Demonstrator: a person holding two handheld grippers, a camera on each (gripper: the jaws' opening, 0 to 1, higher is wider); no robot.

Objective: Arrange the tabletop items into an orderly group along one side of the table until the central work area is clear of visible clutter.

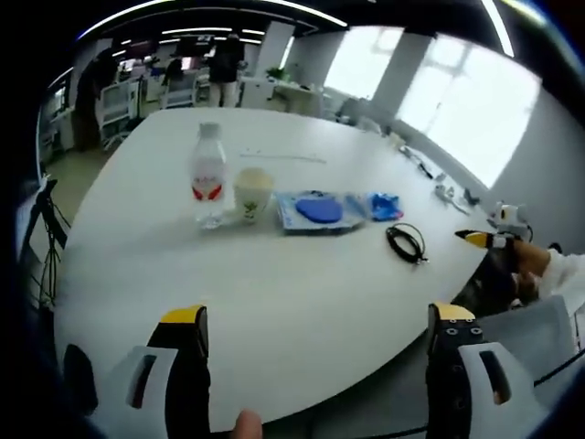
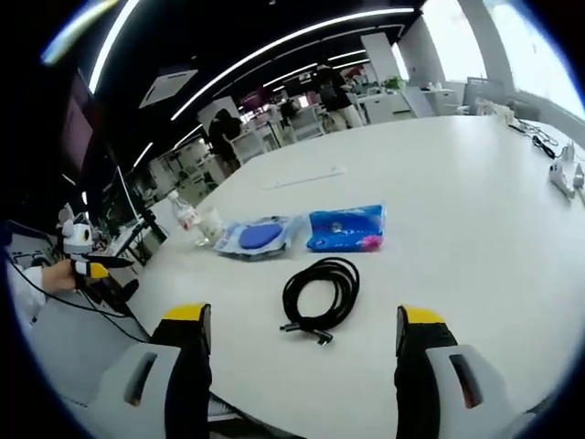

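Across the left gripper view spreads a broad white table (image 1: 274, 274) with a rounded edge, set in an open office: strip lights run along the dark ceiling at the top, bright windows fill the upper right, and desks with standing people sit at the upper left. The left gripper (image 1: 315, 334) rises from the bottom edge, its yellow-tipped jaws spread wide with nothing between them. At centre left stands a clear water bottle (image 1: 208, 176) with a red label and white cap, a paper cup (image 1: 252, 193) just beside it. To the right of the cup lies a clear packet holding a blue disc (image 1: 316, 211), then a blue packet (image 1: 382, 206), then a coiled black cable (image 1: 407, 242) near the table's right edge.

Over in the right gripper view the same white table (image 2: 457, 183) runs to the upper right, with ceiling light strips arcing above. The right gripper (image 2: 302, 334) is released, jaws wide apart and holding nothing. The cable (image 2: 320, 293) lies at centre just beyond the jaws; behind it sit the blue packet (image 2: 347, 229) and the disc packet (image 2: 251, 238), with the bottle (image 2: 186, 217) and cup (image 2: 212, 223) small at the left. A hand (image 2: 57, 274) appears at the far left.
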